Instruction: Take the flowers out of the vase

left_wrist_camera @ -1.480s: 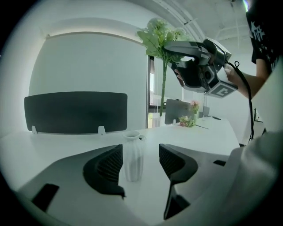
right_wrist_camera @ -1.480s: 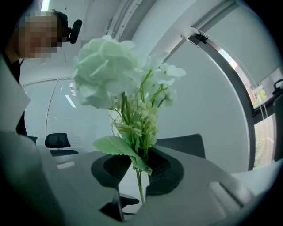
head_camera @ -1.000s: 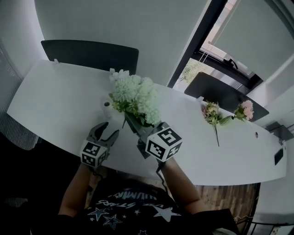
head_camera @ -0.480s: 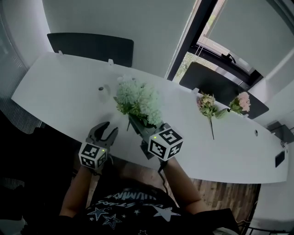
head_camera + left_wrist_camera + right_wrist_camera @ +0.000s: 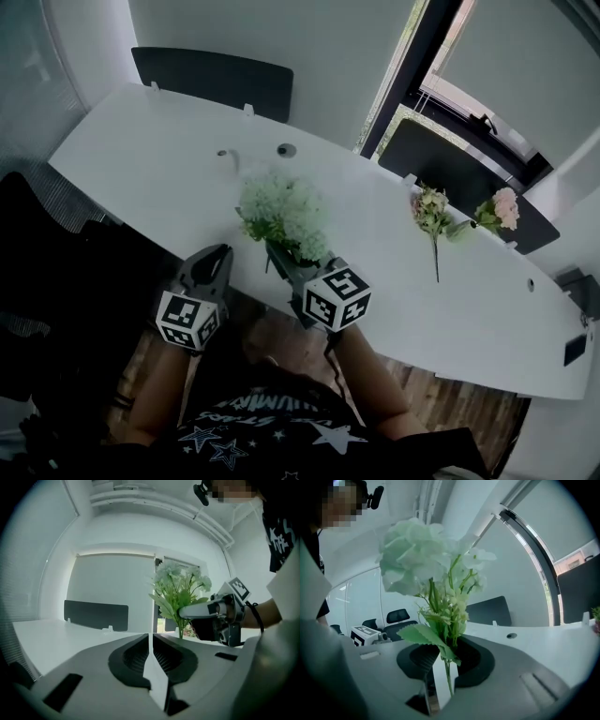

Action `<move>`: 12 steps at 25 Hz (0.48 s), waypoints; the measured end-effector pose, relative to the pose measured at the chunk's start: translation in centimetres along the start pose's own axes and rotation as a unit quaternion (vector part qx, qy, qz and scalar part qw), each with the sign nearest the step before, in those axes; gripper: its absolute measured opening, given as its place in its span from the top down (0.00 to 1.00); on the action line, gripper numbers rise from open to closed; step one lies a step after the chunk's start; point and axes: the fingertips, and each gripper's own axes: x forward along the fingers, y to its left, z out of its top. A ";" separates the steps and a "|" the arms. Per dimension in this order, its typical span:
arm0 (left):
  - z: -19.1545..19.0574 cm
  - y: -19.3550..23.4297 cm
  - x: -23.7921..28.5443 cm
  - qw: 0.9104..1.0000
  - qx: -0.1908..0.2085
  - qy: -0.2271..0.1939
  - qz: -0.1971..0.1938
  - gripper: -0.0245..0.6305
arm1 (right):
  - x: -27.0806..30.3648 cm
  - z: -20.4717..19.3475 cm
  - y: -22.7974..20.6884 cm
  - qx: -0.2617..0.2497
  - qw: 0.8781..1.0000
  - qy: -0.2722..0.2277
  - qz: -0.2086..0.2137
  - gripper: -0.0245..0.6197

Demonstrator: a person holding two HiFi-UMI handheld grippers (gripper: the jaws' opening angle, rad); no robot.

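Observation:
My right gripper (image 5: 274,251) is shut on the stems of a bunch of white flowers (image 5: 281,208) and holds it upright above the table's near edge. The right gripper view shows the green stems (image 5: 449,677) pinched between the jaws (image 5: 440,658) under the blooms (image 5: 422,557). My left gripper (image 5: 217,255) hangs left of the bunch, beyond the table edge. Its jaws have just been closing and now meet with nothing between them (image 5: 150,635). The left gripper view also shows the bunch (image 5: 180,585). A small white vase-like thing (image 5: 225,156) stands far back on the table.
Two pink-and-green flowers (image 5: 431,212) (image 5: 500,210) lie on the white table (image 5: 141,178) at the right. A round cable hole (image 5: 286,149) sits near the far edge. Dark chairs (image 5: 211,77) stand behind the table, and a window frame (image 5: 412,56) rises at the back.
The left jaws went from wide open to closed. Both grippers drew back toward the near table edge, and the bunch moved away from the small white thing at the back.

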 end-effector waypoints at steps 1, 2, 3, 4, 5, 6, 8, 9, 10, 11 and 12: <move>0.3 -0.2 -0.6 1.000 0.000 -0.004 0.007 0.92 | -0.3 -0.2 0.3 0.001 1.000 0.002 0.003 0.83; 0.6 -0.5 -1.1 1.000 0.000 -0.007 0.012 0.92 | -0.6 -0.4 0.5 0.001 1.000 0.003 0.005 0.83; 0.8 -0.8 -1.6 1.000 0.002 -0.008 0.014 0.93 | -0.9 -0.6 0.7 0.002 1.000 0.005 0.006 0.83; 0.9 -1.1 -2.0 1.000 0.003 -0.008 0.016 0.93 | -1.1 -0.8 0.9 0.002 1.000 0.007 0.008 0.83; 0.9 -1.4 -2.5 1.000 0.005 -0.007 0.018 0.93 | -1.3 -1.0 1.2 0.003 1.000 0.010 0.010 0.83; 0.8 -1.6 -2.8 1.000 0.007 -0.006 0.020 0.93 | -1.5 -1.2 1.6 0.003 1.000 0.013 0.013 0.83; 0.7 -1.7 -3.4 1.000 0.006 -0.003 0.024 0.93 | -1.8 -1.5 2.2 -0.001 1.000 0.018 0.017 0.83; 0.6 -1.7 -3.5 1.000 0.004 -0.004 0.026 0.93 | -2.0 -1.7 2.4 -0.004 1.000 0.021 0.018 0.83; 0.6 -1.7 -3.7 1.000 0.002 -0.005 0.027 0.93 | -2.1 -1.9 2.5 -0.006 1.000 0.023 0.018 0.83; 0.5 -1.7 -3.9 1.000 0.000 -0.006 0.028 0.93 | -2.1 -2.1 2.7 -0.006 1.000 0.025 0.018 0.83; 0.4 -1.7 -4.1 1.000 -0.003 -0.008 0.028 0.93 | -2.2 -2.3 2.8 -0.006 1.000 0.026 0.016 0.84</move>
